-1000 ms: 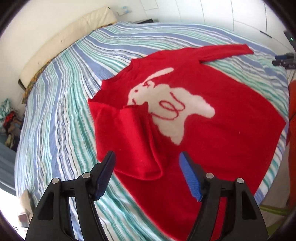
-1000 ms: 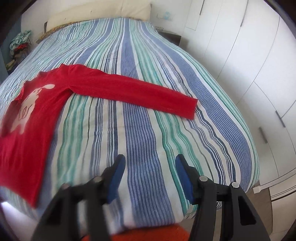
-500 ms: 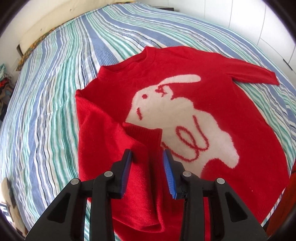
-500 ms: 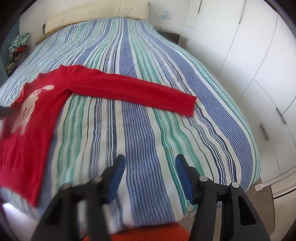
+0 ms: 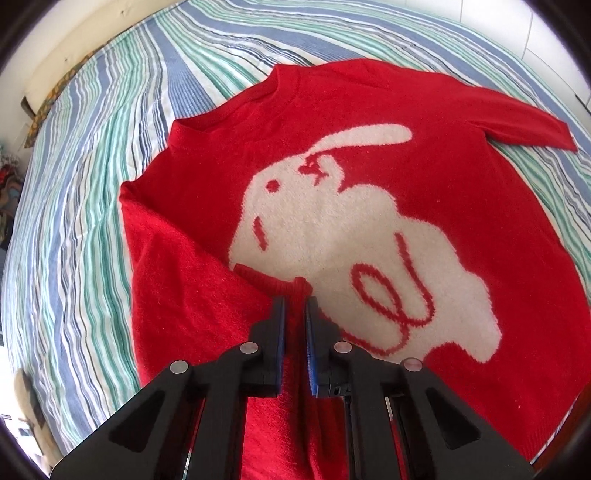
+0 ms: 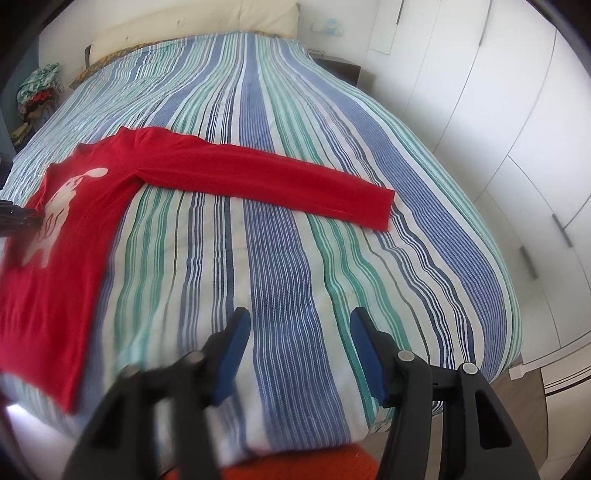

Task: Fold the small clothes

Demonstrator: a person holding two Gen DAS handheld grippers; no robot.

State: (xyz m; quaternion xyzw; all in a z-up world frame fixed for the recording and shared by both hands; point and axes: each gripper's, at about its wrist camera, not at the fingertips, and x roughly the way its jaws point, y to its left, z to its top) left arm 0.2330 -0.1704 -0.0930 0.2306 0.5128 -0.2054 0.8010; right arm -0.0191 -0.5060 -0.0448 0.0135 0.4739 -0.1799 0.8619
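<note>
A red sweater [image 5: 461, 155] with a white rabbit on its front lies flat on the striped bed. Its left sleeve [image 5: 184, 295] is folded over the body, with the cuff by the rabbit. My left gripper [image 5: 294, 302] is shut on that sleeve just behind the cuff. In the right wrist view the sweater [image 6: 74, 206] lies at the left, with its other sleeve [image 6: 266, 181] stretched out straight across the bed. My right gripper [image 6: 299, 325] is open and empty, above the bed's near part, well short of that sleeve.
The bed has a blue, green and white striped cover [image 6: 295, 110] and a cream headboard [image 6: 192, 26]. White wardrobe doors [image 6: 498, 92] run along the right. A heap of clothes [image 6: 37, 88] sits at the far left beside the bed.
My left gripper moved forward and down over the folded sleeve and closed from wide open onto it near the cuff. My right gripper stayed open and barely moved.
</note>
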